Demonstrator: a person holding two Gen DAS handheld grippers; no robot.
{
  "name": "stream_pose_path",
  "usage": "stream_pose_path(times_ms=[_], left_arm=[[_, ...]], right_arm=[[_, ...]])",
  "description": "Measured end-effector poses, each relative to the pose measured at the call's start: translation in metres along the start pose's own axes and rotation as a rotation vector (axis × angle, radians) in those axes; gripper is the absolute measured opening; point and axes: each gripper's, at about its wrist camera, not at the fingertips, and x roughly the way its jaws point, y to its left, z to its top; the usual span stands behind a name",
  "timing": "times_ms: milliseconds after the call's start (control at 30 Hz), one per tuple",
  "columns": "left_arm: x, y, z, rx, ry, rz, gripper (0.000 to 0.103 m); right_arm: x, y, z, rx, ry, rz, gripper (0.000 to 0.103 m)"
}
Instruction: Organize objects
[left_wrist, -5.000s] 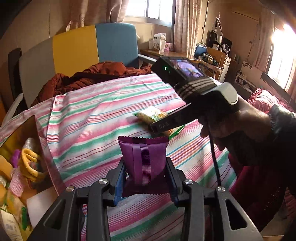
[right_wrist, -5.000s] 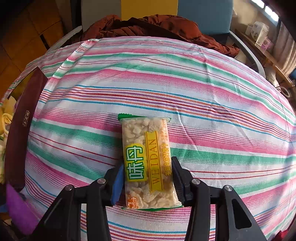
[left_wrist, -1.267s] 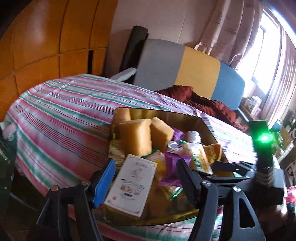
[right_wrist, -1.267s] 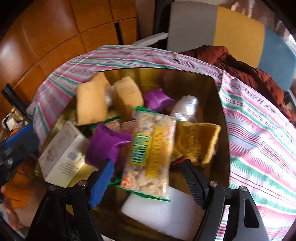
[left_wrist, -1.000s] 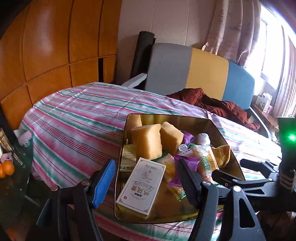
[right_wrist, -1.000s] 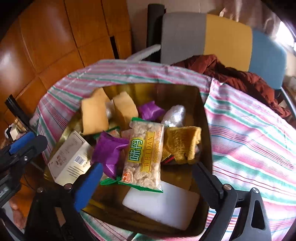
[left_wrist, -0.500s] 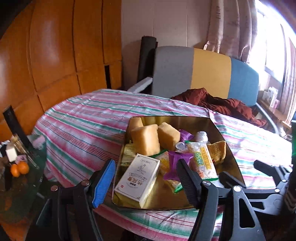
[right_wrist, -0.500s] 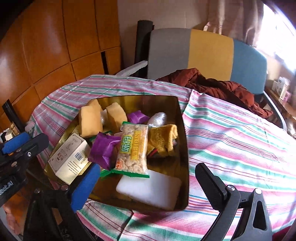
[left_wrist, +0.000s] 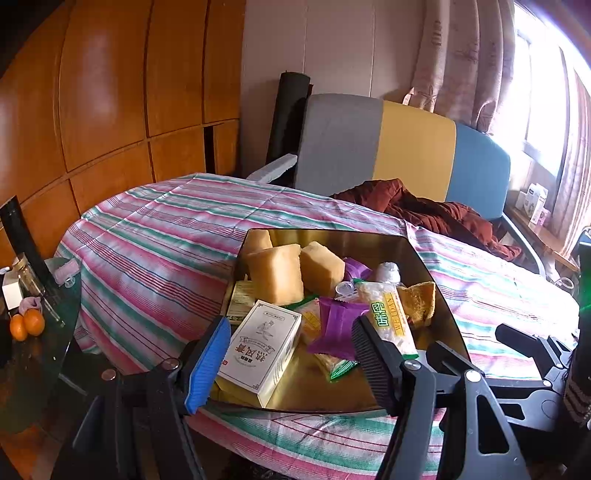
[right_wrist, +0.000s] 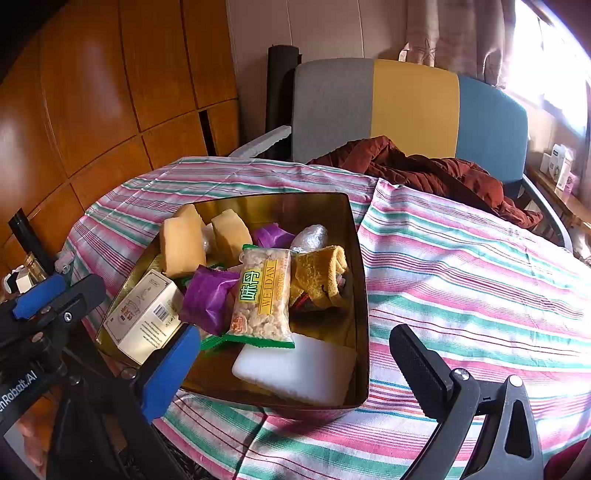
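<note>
A gold box (right_wrist: 358, 258) (left_wrist: 439, 295) sits on the striped table, filled with snacks. On top lie a green-edged WEIDAN rice snack (right_wrist: 262, 295) (left_wrist: 388, 317) and a purple packet (right_wrist: 208, 295) (left_wrist: 336, 325), beside a white carton (right_wrist: 144, 317) (left_wrist: 262, 343), yellow sponges (right_wrist: 184, 240) and a white block (right_wrist: 295, 369). My left gripper (left_wrist: 290, 360) is open and empty, held back in front of the box. My right gripper (right_wrist: 295, 369) is open and empty, also back from the box.
A grey, yellow and blue chair (right_wrist: 406, 107) with a dark red garment (right_wrist: 424, 166) stands behind the table. A glass side table with oranges (left_wrist: 26, 325) stands at the left. The striped cloth (right_wrist: 480, 277) stretches right of the box.
Five seconds ago each gripper held a packet; both packets now lie in the box. Over the last second both grippers have drawn back and up from the box, open.
</note>
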Motion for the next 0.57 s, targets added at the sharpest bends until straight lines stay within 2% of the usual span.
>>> stream_pose_path(times_ms=[200, 467, 567], left_arm=[[0.004, 0.004, -0.001, -0.017, 0.008, -0.003, 0.068], [-0.002, 0.009, 0.001, -0.013, -0.071, 0.050, 0.064], [0.001, 0.011, 0.002, -0.016, -0.054, 0.041, 0.064]], right_arm=[[0.003, 0.002, 0.001, -0.010, 0.009, -0.006, 0.103], [0.010, 0.005, -0.001, -0.022, 0.033, -0.012, 0.103], [0.009, 0.005, -0.001, -0.020, 0.029, -0.013, 0.103]])
